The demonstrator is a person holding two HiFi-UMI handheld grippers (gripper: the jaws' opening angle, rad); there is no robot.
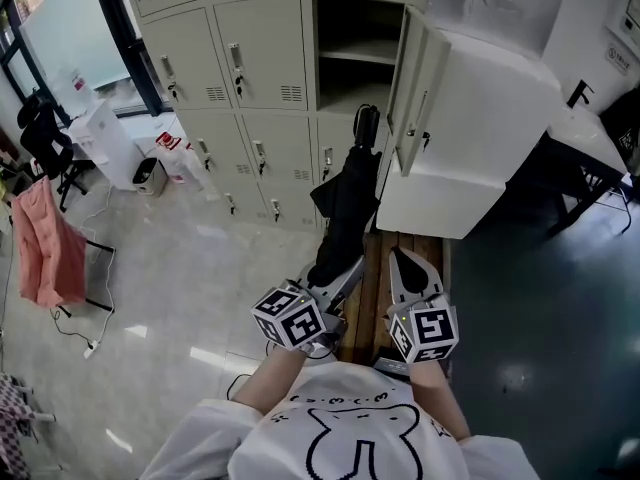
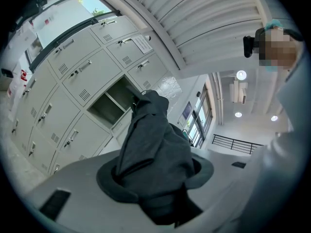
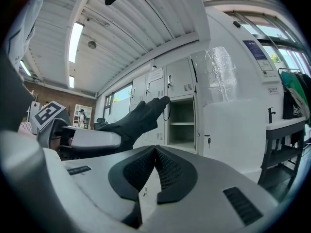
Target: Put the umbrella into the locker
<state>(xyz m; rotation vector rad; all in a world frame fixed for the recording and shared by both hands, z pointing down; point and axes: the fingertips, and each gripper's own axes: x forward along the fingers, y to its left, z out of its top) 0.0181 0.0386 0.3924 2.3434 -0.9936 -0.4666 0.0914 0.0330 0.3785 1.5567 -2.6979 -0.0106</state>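
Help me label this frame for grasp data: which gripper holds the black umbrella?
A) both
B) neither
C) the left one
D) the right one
C: the left gripper is clamped on the folded umbrella, while the right gripper is shut with nothing in it.

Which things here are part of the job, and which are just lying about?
Job:
black umbrella, clamped in the left gripper
open locker

Lying about:
hanging pink cloth
black office chair
wooden bench
closed lockers
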